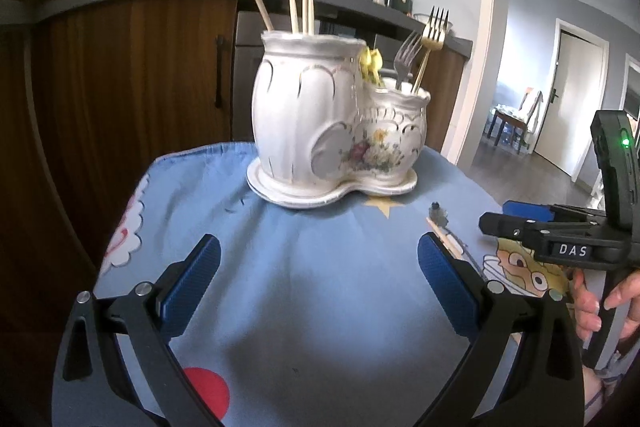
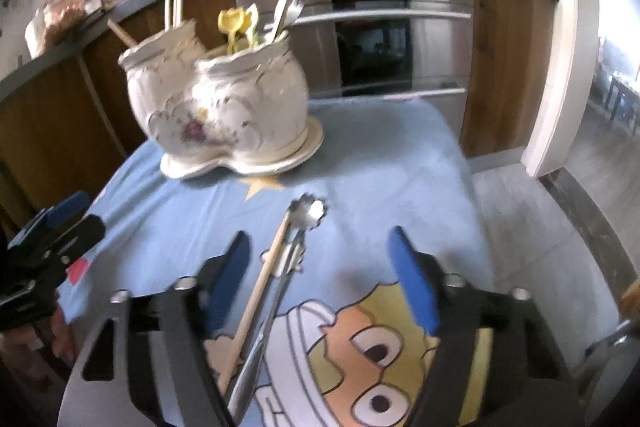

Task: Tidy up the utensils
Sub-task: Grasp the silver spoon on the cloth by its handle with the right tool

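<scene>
At the left, the left gripper (image 1: 319, 281) hangs low over the blue printed tablecloth (image 1: 312, 307) with its ribbed blue pads spread wide and nothing between them, apparently waiting while the other tool works. Ahead of it, near the far edge of the table, stands the ceramic utensil holder (image 1: 320, 123), a glossy white double pot with scalloped rims, gilt lines and a painted flower spray, set on a matching lobed saucer. Its taller compartment carries pale wooden chopsticks (image 1: 302, 11) and a wooden handle (image 1: 259, 3), upright because the deep pot supports long, thin sticks; the shorter compartment carries a steel fork (image 1: 406, 57) and a gold fork (image 1: 432, 31), tines up, beside something yellow that is too small to identify. Further right, two loose pieces lie side by side on the cloth, touching or nearly so: a slim wooden stick (image 2: 256, 303) and a shiny metal utensil (image 2: 280, 291) whose flower-shaped head (image 2: 310, 211) points toward the holder. The right gripper (image 2: 320, 277) hovers just above them, its pads parted and empty, the handles lying nearer its left finger (image 2: 228, 283), so it seems positioned to pick one up for sorting; smooth, thin shafts lying flat on soft cloth would likely be awkward to pinch.
</scene>
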{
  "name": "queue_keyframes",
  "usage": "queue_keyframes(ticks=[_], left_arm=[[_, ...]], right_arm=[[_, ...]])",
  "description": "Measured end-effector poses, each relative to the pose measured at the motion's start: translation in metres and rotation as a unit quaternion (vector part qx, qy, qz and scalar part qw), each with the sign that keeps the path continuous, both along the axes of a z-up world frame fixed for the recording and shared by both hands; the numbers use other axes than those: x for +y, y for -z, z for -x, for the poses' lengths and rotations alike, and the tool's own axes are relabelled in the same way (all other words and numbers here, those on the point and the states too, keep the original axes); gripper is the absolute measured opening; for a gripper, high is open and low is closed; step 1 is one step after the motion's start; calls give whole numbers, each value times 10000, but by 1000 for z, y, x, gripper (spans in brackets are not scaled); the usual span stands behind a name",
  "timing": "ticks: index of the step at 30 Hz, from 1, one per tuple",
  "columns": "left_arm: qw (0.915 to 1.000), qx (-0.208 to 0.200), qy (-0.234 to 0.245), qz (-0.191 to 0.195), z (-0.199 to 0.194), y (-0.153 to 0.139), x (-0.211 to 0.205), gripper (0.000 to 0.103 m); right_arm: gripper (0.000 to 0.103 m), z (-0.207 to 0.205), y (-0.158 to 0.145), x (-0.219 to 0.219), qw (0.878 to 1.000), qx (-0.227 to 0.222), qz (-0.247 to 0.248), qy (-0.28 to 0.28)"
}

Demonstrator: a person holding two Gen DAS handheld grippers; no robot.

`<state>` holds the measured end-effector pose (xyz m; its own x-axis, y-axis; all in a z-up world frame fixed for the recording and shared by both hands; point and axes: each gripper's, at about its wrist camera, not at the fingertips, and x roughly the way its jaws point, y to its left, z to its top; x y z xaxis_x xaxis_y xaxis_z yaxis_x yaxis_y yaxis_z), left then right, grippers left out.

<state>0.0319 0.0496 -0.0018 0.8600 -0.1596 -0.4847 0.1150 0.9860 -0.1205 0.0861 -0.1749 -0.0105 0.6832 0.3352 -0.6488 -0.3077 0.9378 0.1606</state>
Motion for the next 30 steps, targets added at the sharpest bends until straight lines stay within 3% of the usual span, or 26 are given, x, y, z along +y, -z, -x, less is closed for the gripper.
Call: queue_keyframes(ticks=[4,12,21,23,24,30], left_arm=[[9999,40,87,52,0,2,0,97],[9997,94,109,218,-3,2,5,97],[9996,88,130,254,-3,1,5,97],[9996,80,140,222,-3,1,4,97],[9997,72,146,189,-3,0,3,97],[9994,46,322,-93,-1,-6,-16,97]], right_arm=[[41,-4,6,12,9996,237,43,-165],[16,-17,16,24,9980,555,248,-189],[15,-35,17,35,9961,645,589,-131],[13,-36,18,35,9963,615,582,-133],[8,-35,18,35,9965,599,566,-154],[4,-31,18,22,9980,517,287,-203]])
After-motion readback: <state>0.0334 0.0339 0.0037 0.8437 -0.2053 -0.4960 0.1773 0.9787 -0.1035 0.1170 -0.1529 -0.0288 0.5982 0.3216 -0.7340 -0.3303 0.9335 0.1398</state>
